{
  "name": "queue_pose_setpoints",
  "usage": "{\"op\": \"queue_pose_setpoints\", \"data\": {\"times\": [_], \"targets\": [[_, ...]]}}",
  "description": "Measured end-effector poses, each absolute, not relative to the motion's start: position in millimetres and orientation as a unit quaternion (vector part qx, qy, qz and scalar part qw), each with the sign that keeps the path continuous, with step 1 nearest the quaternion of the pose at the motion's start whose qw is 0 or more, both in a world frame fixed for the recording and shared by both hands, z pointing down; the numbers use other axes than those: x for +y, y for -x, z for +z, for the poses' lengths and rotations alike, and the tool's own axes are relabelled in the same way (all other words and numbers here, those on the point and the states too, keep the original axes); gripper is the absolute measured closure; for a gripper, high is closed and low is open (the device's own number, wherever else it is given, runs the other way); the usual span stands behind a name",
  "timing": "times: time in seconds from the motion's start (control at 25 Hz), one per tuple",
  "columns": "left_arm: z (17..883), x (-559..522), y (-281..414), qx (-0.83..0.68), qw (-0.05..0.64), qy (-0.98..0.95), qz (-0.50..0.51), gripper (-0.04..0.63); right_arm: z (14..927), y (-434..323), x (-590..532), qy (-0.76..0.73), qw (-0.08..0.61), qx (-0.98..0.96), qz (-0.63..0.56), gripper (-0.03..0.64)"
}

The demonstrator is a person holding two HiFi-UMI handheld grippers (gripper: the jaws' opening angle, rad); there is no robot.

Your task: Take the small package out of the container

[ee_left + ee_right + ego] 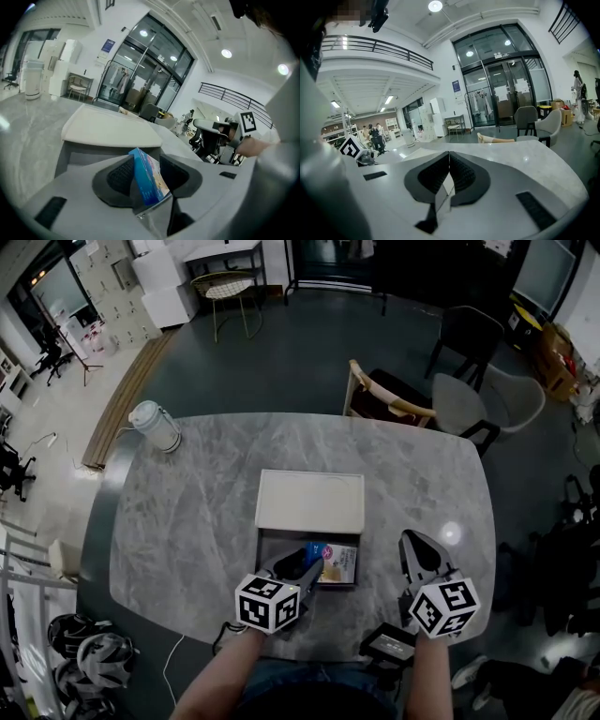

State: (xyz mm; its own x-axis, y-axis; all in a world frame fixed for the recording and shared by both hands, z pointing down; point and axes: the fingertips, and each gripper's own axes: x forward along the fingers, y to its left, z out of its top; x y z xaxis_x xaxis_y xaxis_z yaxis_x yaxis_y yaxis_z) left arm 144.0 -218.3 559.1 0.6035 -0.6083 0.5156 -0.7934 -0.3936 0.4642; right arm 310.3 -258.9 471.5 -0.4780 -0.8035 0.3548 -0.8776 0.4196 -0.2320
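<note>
The left gripper (301, 564), jaws spread, is straddling the small package (338, 562) inside the open container (265, 549) (right gripper (412, 545), jaws pressed together, is idling), lift-out pending.

Glossy marbled table (187, 512), printed cardboard package (147, 180)

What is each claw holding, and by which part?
Nothing is gripped. The small package stands tilted between the left claw's open jaws, with a gap beside one pad. The right claw is shut and empty.
</note>
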Motion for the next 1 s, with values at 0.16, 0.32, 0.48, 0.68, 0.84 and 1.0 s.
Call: {"op": "queue_pose_setpoints", "data": {"times": [0.16, 0.32, 0.48, 0.68, 0.84, 1.0], "targets": [[568, -216, -139, -0.438, 0.418, -0.787, 0.119, 0.431, 469, -311, -256, -0.502, 0.095, -0.837, 0.195, 0.592], [567, -221, -135, -0.425, 0.488, -0.759, 0.074, 0.431, 469, -310, -255, -0.499, 0.096, -0.839, 0.194, 0.592], [557, -221, -139, -0.389, 0.494, -0.775, 0.065, 0.45, 469, -310, -256, -0.496, 0.097, -0.841, 0.193, 0.591], [537, -218, -155, -0.327, 0.448, -0.828, 0.079, 0.539, 466, -306, -257, -0.496, 0.094, -0.842, 0.191, 0.592], [538, -217, -155, -0.34, 0.376, -0.849, 0.15, 0.546, 464, -305, -257, -0.499, 0.093, -0.841, 0.19, 0.592], [540, -215, -156, -0.376, 0.295, -0.853, 0.213, 0.545, 466, -306, -257, -0.498, 0.092, -0.84, 0.193, 0.592]]}}
